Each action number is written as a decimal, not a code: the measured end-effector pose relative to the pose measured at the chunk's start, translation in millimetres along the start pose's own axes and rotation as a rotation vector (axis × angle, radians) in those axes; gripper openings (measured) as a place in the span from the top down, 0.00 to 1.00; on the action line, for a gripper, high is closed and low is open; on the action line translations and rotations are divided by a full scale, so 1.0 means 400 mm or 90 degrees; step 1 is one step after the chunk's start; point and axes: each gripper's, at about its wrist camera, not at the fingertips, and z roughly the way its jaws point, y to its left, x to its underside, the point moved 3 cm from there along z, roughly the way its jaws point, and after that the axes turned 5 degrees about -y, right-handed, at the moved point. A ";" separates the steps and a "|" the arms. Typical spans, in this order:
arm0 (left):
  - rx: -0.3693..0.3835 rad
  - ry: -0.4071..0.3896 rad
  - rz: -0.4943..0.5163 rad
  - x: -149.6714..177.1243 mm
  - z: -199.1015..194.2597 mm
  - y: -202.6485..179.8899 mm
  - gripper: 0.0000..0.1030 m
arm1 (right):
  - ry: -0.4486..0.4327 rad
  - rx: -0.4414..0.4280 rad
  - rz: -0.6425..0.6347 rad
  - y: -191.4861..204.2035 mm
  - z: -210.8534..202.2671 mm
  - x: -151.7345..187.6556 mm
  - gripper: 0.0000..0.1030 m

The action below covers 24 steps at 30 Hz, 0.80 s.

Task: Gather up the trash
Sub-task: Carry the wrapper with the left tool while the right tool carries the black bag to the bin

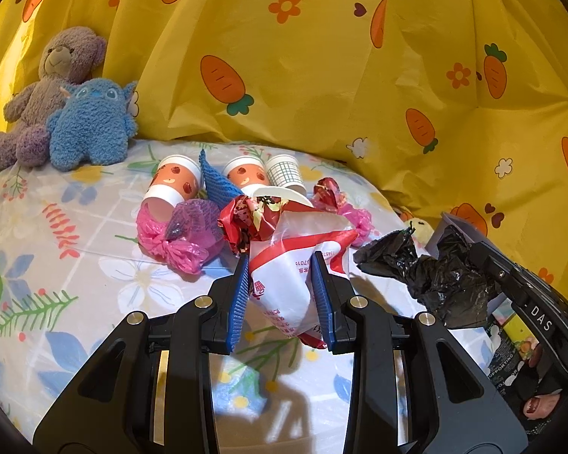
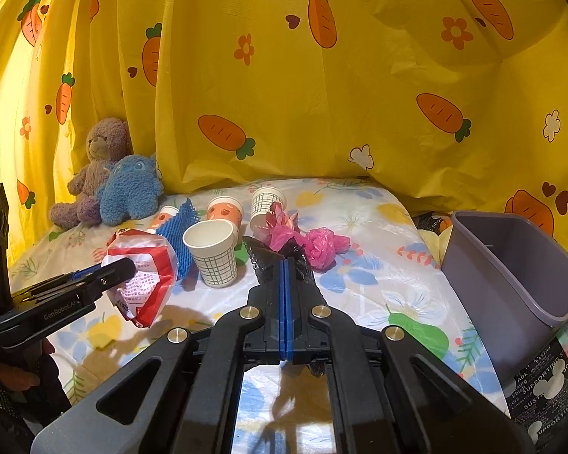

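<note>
Right gripper (image 2: 286,265) clamped on black bag (image 2: 265,259); left gripper (image 1: 280,265) clamps white-red bag (image 1: 291,272); grey bin (image 2: 511,265) empty.

Showing a yellow curtain (image 1: 322,75) printed with orange carrots and flowers; a white sheet (image 1: 56,265) patterned with blue, yellow and green plants; a purple-grey bear (image 1: 53,87) beside a blue plush (image 1: 91,128); a white bag (image 1: 291,276) striped red; pink bags (image 1: 178,234); a crumpled black bag (image 1: 435,276); a grey-lilac bin (image 2: 511,265); blue pads (image 2: 286,302).

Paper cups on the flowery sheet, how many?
4: front checked cup, upright; rear checked cup; orange cup left of it; second orange cup half behind blue mesh. More may be hidden.
</note>
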 end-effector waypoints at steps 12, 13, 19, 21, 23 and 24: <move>0.012 -0.004 0.024 -0.004 0.001 -0.052 0.69 | -0.023 0.004 0.020 -0.036 -0.040 -0.010 0.99; 0.013 -0.005 0.026 -0.006 0.002 -0.058 0.69 | -0.025 0.005 0.022 -0.039 -0.043 -0.011 0.99; 0.031 -0.007 0.041 -0.017 0.013 -0.094 0.69 | -0.034 0.017 0.029 -0.064 -0.053 -0.022 0.99; 0.039 -0.010 0.047 -0.024 0.017 -0.112 0.69 | -0.037 0.021 0.032 -0.076 -0.057 -0.027 0.99; 0.048 -0.012 0.055 -0.033 0.023 -0.131 0.69 | -0.041 0.028 0.033 -0.087 -0.062 -0.033 0.99; 0.054 -0.013 0.058 -0.038 0.026 -0.143 0.69 | -0.043 0.031 0.034 -0.094 -0.064 -0.037 0.99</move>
